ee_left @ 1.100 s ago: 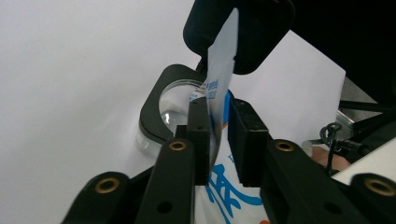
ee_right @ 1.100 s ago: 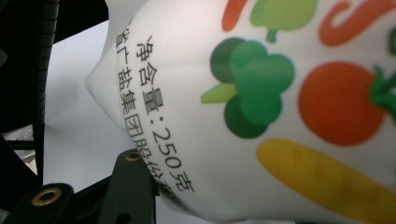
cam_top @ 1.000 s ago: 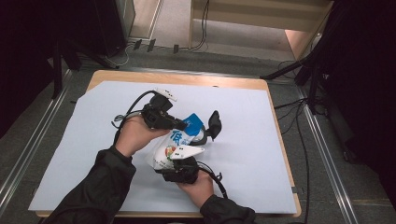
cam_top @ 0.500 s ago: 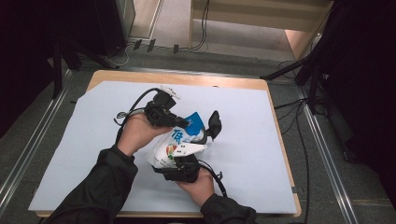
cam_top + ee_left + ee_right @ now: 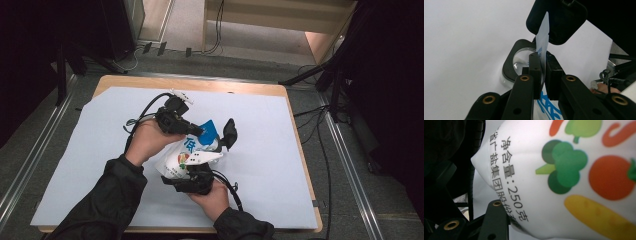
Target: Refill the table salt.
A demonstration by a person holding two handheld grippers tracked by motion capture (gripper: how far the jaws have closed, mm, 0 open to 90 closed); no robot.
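Observation:
A white bag [image 5: 182,155] with a blue top edge and printed vegetables is held above the middle of the table. My left gripper [image 5: 199,132] comes in from the upper left and is shut on the bag's thin top edge [image 5: 542,40]; its two pads pinch the sheet. My right gripper [image 5: 216,149] reaches up from the near side and grips the bag's bulging body [image 5: 564,177], with one black finger [image 5: 495,217] pressed on its side. The other finger [image 5: 229,133] stands up beyond the bag.
A pale blue sheet [image 5: 280,150] covers the wooden table [image 5: 235,88]. Cables trail from both grippers. A black ring with a clear round centre [image 5: 520,60] lies just past my left jaws. Metal rails and dark stands flank the table.

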